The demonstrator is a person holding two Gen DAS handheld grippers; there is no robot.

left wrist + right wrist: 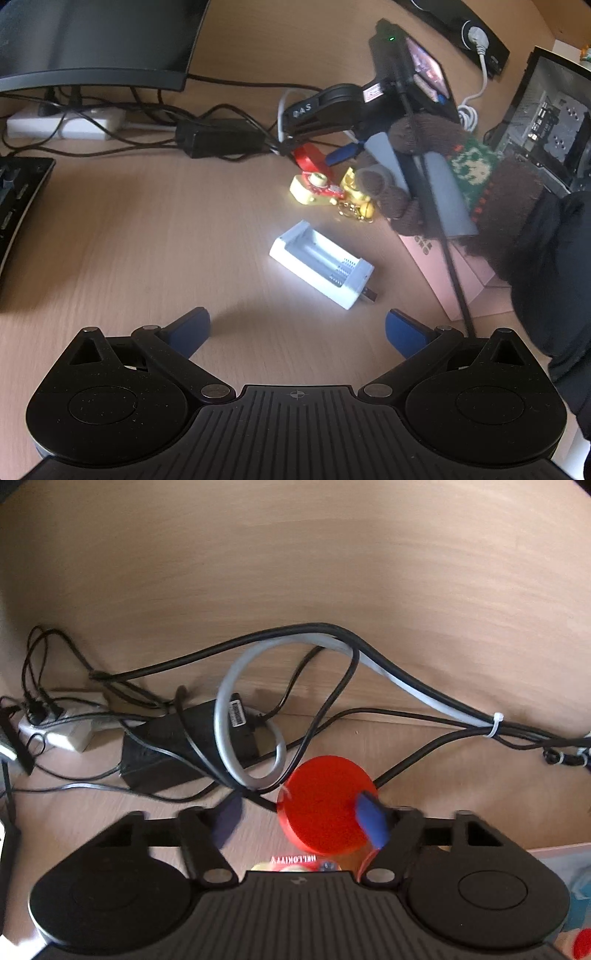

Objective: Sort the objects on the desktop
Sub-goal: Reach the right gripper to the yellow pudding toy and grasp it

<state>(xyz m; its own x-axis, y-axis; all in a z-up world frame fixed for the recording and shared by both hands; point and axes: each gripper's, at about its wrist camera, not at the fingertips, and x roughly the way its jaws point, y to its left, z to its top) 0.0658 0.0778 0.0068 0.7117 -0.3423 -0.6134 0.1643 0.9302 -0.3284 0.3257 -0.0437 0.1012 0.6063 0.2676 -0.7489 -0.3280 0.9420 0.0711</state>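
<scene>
From my left claw (297, 330) cam: the blue fingers (192, 328) are spread wide with nothing between them, just bare wood-grain tabletop (129, 229). A bit ahead of them lies a white battery charger (321, 264), slots up and empty, its USB plug sticking out at the near right end. Beyond that sits a little clump of stuff: a yellow and red keychain toy (314, 188), a gold trinket with rings (356, 201) just beside it, and a red disc (310, 157) behind them. My right claw (343, 153) reaches in from the right side, held by a hand in a brown knitted glove (417, 162), over the edge of a pink box (465, 273). Further back there's a monitor (96, 37), a white power strip (62, 123) and a black power brick (218, 138) in a mess of cables. Right claw cam: the red disc (327, 805) sits in the gap, tilted, with the right blue finger (373, 819) overlapping its right edge. The left finger (229, 819) is blurred and stands clear of the disc, so I'd call this claw partly open, not clamped on it. Below the disc I can see a strip of the keychain toy (293, 864) with lettering. Behind are the power brick (184, 746), a looped grey cable (236, 709) and black cables along the wooden tabletop (295, 572).
</scene>
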